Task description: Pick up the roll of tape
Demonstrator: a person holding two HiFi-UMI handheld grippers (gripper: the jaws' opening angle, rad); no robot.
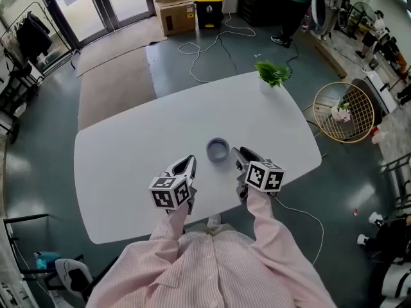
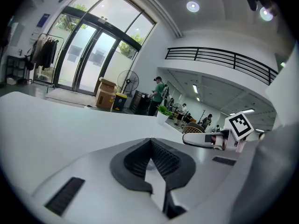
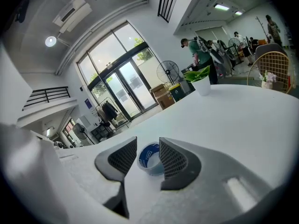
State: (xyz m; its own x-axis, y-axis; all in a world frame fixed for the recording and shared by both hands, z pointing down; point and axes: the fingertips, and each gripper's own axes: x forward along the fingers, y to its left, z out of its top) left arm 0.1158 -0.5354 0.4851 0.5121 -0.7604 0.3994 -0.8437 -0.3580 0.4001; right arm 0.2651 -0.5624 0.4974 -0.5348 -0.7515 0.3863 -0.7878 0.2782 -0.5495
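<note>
Blue tape is the target: the roll of tape (image 1: 218, 149) lies flat on the white counter (image 1: 128, 159), near its middle and just ahead of both tools. The right tool (image 3: 148, 148) is narrowly open, and in its own view the roll sits framed in the gap between the ribbed pads (image 3: 172, 158), just beyond their tips, apparently not yet pinched. The left tool (image 2: 150, 146) has its jaws together on nothing and hangs to the roll's left, a little apart from it.

This looks like the approach step, with the grasp yet to be made. The next move probably calls for easing the right tool forward so one pad drops inside the ring or both straddle it, then closing before lifting.
</note>
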